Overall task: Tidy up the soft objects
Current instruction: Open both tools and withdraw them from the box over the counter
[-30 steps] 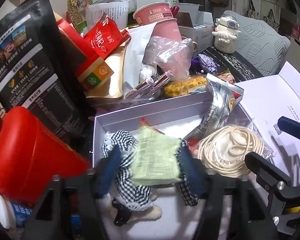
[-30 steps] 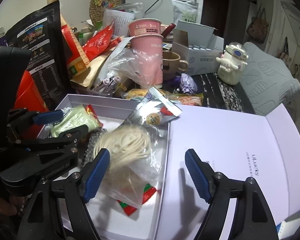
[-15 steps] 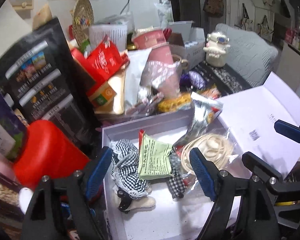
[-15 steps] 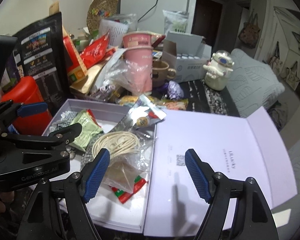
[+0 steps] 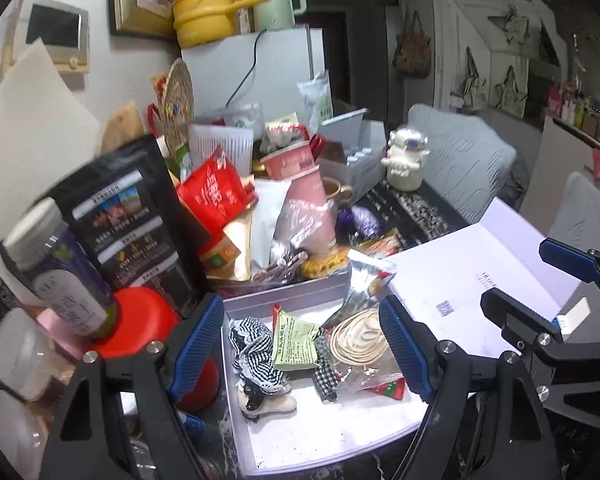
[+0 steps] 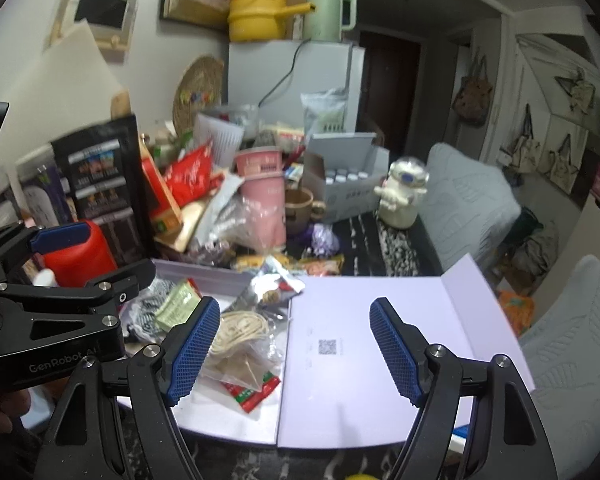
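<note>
An open white box (image 5: 324, 436) holds a doll in black-and-white check cloth (image 5: 256, 350), a green paper packet (image 5: 294, 346) lying on it, a clear bag with a cream cord coil (image 5: 358, 338) and a silver foil pouch (image 5: 362, 284). My left gripper (image 5: 302, 354) is open and empty, raised above the box. My right gripper (image 6: 294, 352) is open and empty, above the seam between the box (image 6: 204, 416) and its flat lid (image 6: 380, 344). The cord coil (image 6: 240, 330) and green packet (image 6: 176, 306) show there too.
Behind the box is a dense pile: black snack bag (image 5: 128, 224), red container (image 5: 140, 320), pink cups (image 5: 300, 184), red packets (image 5: 212, 196), white figurine (image 5: 404, 164). A purple-label bottle (image 5: 60, 268) stands at left. Grey cushions (image 6: 468, 204) lie right.
My left gripper opened, let go of the green packet onto the doll, and lifted back. Both grippers rose away from the box, so more of the room shows.
</note>
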Tool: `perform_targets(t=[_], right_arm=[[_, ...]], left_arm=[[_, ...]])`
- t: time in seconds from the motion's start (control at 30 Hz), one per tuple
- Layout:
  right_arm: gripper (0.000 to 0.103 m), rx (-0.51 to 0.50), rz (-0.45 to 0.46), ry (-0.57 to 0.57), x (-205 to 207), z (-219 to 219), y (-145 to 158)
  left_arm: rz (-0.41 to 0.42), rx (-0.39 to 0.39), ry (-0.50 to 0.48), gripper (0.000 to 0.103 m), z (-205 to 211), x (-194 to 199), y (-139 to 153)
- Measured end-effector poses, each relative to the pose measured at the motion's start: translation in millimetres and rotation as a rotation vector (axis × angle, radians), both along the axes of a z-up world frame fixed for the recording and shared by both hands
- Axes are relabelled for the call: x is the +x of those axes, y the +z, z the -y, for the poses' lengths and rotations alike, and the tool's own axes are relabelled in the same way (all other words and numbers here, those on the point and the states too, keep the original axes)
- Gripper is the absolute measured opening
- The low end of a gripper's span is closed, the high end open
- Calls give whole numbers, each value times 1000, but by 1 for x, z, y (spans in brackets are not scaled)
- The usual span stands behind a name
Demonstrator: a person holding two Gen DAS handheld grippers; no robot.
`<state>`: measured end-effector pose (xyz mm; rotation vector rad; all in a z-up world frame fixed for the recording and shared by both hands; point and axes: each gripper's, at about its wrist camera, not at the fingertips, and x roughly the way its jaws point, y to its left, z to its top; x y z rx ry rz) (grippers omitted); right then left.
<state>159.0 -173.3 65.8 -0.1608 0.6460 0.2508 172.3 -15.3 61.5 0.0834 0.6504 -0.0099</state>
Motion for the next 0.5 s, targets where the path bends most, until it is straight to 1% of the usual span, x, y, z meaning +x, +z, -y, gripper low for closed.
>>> perform_targets(t=[0.17, 0.37, 0.47, 0.5], right_arm=[[78, 29, 60, -4, -26, 9, 24], [80, 48, 116, -5, -56, 19, 42], [83, 59, 144, 0, -72, 23, 50], [84, 63, 153, 2, -78, 24, 52]], left_arm=[[49, -7, -14, 80, 1, -24, 20], [110, -16, -24, 80, 2, -61, 38], [132, -14, -29, 84, 2, -76, 44], [140, -15, -30, 87, 2, -82, 46]])
